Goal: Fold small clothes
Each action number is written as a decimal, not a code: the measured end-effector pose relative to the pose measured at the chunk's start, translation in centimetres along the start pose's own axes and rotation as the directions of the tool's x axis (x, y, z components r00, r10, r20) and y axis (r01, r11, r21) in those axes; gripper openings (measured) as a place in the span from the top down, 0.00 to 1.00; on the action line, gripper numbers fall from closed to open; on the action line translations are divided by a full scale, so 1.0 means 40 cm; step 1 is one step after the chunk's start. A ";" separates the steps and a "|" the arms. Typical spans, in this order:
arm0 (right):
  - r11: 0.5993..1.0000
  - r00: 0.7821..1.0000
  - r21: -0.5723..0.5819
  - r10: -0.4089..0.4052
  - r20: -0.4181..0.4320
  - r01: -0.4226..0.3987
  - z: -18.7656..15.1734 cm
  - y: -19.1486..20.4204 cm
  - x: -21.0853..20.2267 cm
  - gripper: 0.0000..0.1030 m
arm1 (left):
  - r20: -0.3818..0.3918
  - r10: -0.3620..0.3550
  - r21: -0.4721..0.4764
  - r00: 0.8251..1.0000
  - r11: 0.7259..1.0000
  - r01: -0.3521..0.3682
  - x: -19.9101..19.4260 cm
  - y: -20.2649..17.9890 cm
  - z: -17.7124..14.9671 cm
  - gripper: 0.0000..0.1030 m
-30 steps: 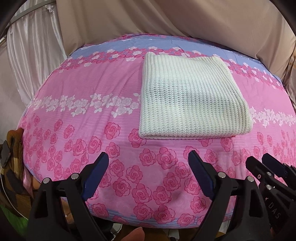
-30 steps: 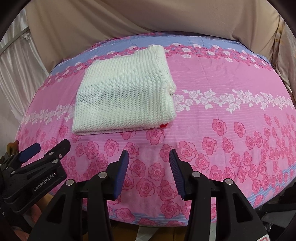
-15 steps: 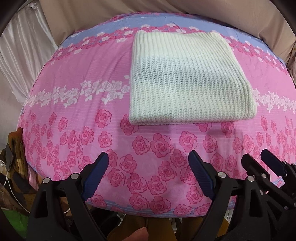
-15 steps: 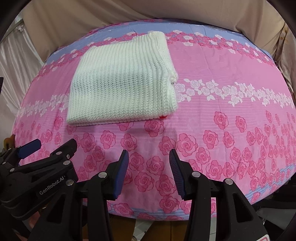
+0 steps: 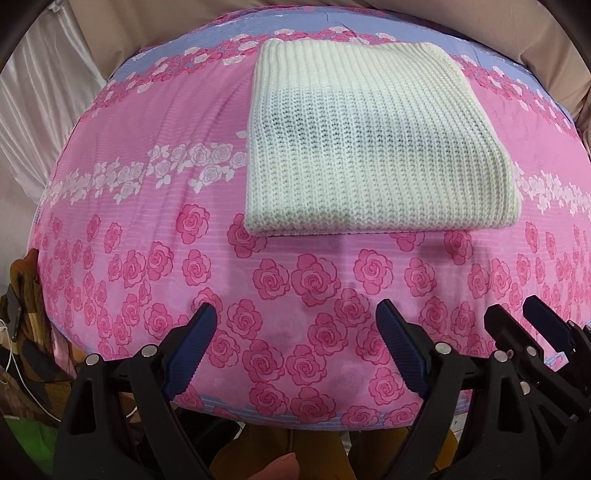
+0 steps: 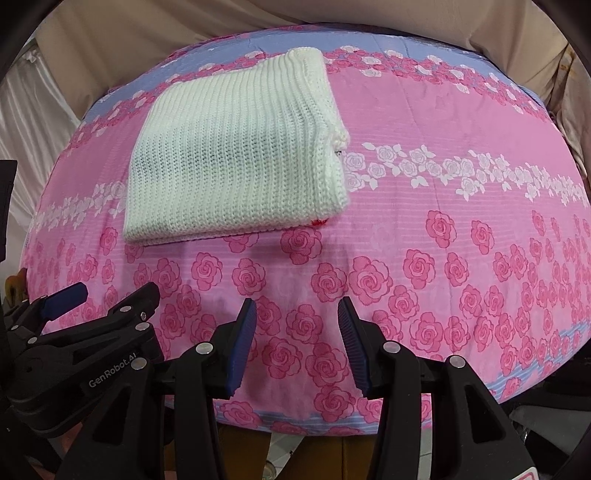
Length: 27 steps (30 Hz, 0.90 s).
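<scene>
A cream knitted garment (image 5: 373, 144) lies folded into a neat rectangle on the pink rose-patterned table cover (image 5: 280, 280); it also shows in the right wrist view (image 6: 240, 158), with a bit of red at its near right corner. My left gripper (image 5: 295, 317) is open and empty, over the cover's near edge, well short of the garment. My right gripper (image 6: 297, 314) is open and empty, likewise near the front edge. Each gripper shows in the other's view: the right one (image 5: 517, 325) and the left one (image 6: 110, 299).
The cover (image 6: 443, 258) has a blue band along the far edge. Beige fabric (image 6: 221, 22) hangs behind the table, pale curtain (image 5: 44, 110) at the left. Brown cloth (image 5: 26, 295) lies beyond the table's left edge.
Both grippers have risen and tilted down, so the garment sits higher and larger in both views. The garment itself has not moved. Both grippers stay open.
</scene>
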State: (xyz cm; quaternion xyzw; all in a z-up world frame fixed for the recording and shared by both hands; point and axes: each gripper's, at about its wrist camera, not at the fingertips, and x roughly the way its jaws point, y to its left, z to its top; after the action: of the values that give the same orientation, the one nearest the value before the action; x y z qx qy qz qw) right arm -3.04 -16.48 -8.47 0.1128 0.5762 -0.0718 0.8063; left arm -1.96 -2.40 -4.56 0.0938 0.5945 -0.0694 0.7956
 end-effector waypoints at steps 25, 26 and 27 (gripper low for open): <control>1.000 1.000 -0.003 -0.004 -0.031 0.004 0.023 0.002 0.026 0.55 | -0.009 0.018 0.008 1.000 1.000 -0.018 0.018 0.005 0.015 0.18; 1.000 0.999 -0.004 -0.006 -0.032 0.005 0.023 0.004 0.027 0.55 | -0.008 0.020 0.008 1.000 1.000 -0.020 0.018 0.005 0.014 0.18; 1.000 0.999 -0.005 -0.007 -0.032 0.007 0.022 0.007 0.027 0.55 | -0.007 0.023 0.011 1.000 1.000 -0.023 0.018 0.005 0.014 0.19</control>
State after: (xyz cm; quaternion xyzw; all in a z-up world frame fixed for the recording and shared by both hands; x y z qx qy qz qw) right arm -1.80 -16.44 -9.19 0.1099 0.5898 -0.0714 0.7969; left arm -1.19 -2.32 -5.08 0.1051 0.5957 -0.0629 0.7938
